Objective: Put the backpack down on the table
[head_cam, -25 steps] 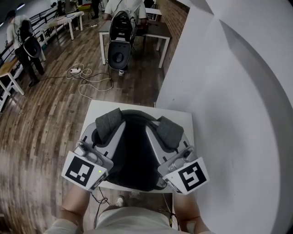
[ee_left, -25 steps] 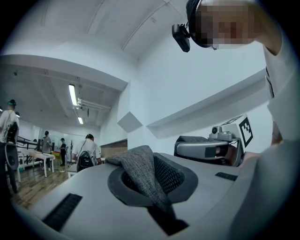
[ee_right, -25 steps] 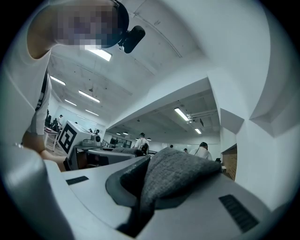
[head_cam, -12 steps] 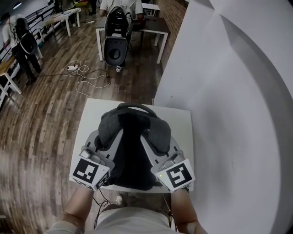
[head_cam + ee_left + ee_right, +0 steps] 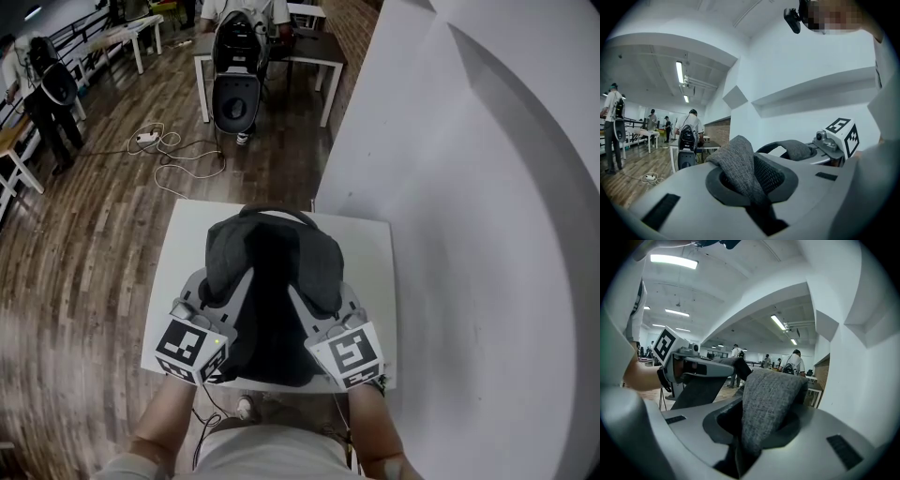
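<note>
While the backpack [image 5: 272,281] tops the table [image 5: 373,246], a wall [image 5: 469,234] stands alongside.

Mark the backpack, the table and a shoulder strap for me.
backpack [image 5: 272,309]: head view, on its dark middle panel.
table [image 5: 370,246]: head view, on the bare white top near the far right corner.
shoulder strap [image 5: 740,161]: left gripper view, on the grey fabric fold.
</note>
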The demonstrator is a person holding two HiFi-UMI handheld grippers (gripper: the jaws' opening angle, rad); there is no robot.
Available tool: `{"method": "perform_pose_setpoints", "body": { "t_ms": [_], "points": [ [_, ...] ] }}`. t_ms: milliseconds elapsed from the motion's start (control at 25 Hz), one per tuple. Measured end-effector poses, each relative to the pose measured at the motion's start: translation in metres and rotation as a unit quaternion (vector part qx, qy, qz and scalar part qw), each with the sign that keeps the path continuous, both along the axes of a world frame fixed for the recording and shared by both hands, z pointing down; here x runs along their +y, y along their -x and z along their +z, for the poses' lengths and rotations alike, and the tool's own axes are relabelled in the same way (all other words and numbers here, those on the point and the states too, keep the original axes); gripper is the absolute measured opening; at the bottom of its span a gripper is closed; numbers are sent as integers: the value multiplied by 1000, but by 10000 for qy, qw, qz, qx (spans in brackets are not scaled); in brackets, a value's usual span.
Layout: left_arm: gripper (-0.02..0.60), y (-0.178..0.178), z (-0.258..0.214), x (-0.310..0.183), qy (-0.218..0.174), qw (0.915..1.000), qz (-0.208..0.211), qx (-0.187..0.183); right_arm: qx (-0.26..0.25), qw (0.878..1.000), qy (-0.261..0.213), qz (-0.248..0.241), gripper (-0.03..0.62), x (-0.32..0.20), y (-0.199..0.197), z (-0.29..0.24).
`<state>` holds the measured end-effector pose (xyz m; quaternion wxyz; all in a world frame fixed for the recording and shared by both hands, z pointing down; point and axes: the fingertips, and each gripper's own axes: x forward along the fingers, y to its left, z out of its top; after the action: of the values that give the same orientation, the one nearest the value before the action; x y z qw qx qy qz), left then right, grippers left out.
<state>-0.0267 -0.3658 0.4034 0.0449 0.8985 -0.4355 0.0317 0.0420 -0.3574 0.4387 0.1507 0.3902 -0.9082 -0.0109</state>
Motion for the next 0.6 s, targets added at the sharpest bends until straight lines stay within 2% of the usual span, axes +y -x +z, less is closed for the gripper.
{"method": "perform_pose_setpoints", "body": {
  "t_ms": [200,280,600],
  "points": [
    [46,-6,18,1,-81,9999,-30,-117,190,9989,428,98,141,5,-8,22],
    [46,-6,28,3,-100,9997,-42,-225,262,9982,518,144,155,7,-10,31],
    [72,-4,56,2,230,9995,-84,-184,498,9952,726,424,196,9,-27,58]
  ]
}}
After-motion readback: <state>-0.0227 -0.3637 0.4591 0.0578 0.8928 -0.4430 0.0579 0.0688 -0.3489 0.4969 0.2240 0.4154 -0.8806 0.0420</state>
